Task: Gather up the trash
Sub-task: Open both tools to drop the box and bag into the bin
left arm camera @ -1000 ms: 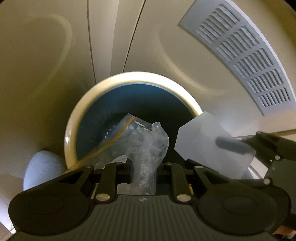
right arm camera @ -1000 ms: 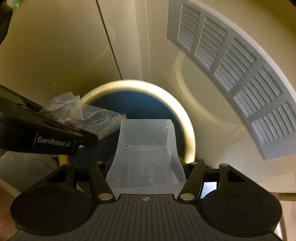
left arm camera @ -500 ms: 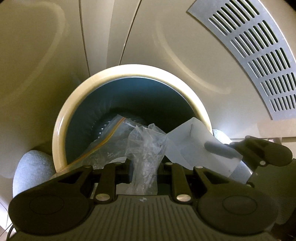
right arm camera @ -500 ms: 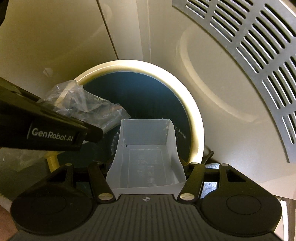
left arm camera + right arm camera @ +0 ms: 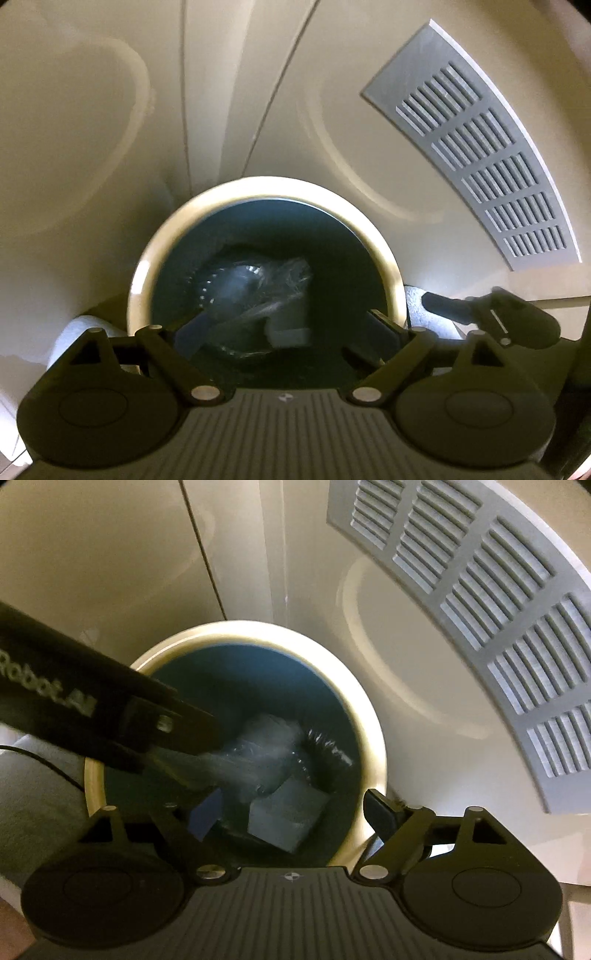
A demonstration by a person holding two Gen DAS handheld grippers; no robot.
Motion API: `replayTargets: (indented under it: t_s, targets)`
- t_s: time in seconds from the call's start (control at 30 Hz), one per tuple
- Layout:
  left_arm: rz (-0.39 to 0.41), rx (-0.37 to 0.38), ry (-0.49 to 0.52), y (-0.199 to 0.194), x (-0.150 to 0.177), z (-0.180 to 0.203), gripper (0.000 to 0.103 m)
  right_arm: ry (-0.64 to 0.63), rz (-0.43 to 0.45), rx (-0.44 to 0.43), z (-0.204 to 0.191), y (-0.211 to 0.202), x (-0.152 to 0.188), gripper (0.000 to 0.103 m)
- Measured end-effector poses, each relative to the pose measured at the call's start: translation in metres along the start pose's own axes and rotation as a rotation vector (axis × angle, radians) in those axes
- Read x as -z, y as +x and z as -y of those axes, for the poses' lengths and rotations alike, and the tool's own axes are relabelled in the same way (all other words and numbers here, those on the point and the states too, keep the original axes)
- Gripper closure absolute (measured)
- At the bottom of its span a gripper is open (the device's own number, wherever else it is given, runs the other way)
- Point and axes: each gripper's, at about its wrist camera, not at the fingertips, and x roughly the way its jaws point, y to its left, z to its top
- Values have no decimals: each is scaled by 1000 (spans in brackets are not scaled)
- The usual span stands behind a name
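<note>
Warm, yellowish light is washing both of my views, dim overall. The cream bin rim (image 5: pixel 258 188) is glaring brightly along its top edge, while its dark inside (image 5: pixel 258 686) is swallowing detail. The crumpled plastic (image 5: pixel 266 284) down there is smearing with motion blur. Fisheye distortion is bending the grey vent (image 5: pixel 480 602) and darkening the frame corners.

White lettering is showing on the side of the left gripper (image 5: pixel 199 738), reaching in from nine o'clock in the right wrist view; only "Robot.AI" is reading, the start being cut off by the edge. No other text is reading anywhere.
</note>
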Motion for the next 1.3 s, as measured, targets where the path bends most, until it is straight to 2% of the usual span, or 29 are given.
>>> replayTargets:
  t_s: [0.2,0.23,0.27,0.37,0.47,0.6,0.73,0.93,1.0,1.3]
  targets:
    - [79,-72,23,-53,26,0,9,20,74,-3,-4,-57,9,17]
    - [101,-92,34,-63,33,1,8,14,96,-3,-6,-70,12,16]
    - [122,-114,46,-71,41,3,2,6,120,-5,-9,-82,16,14]
    - [191,-181,60,-91,64,9,0,-15,188,-10,-14,-109,31,10]
    - [187,-190,81,-99,77,14,0,-52,218,-4,-25,-124,44,10]
    - [206,-216,73,-111,85,11,0,-95,268,18,-35,-139,58,10]
    - [235,-225,95,-117,96,12,0,-77,315,32,-36,-149,69,10]
    - [270,-254,154,-123,102,24,0,-68,338,35,-36,-163,75,10]
    - [279,-258,170,-126,102,27,0,-74,345,35,-32,-152,80,10]
    - [296,-262,193,-127,107,29,0,-75,344,36,-33,-148,82,10]
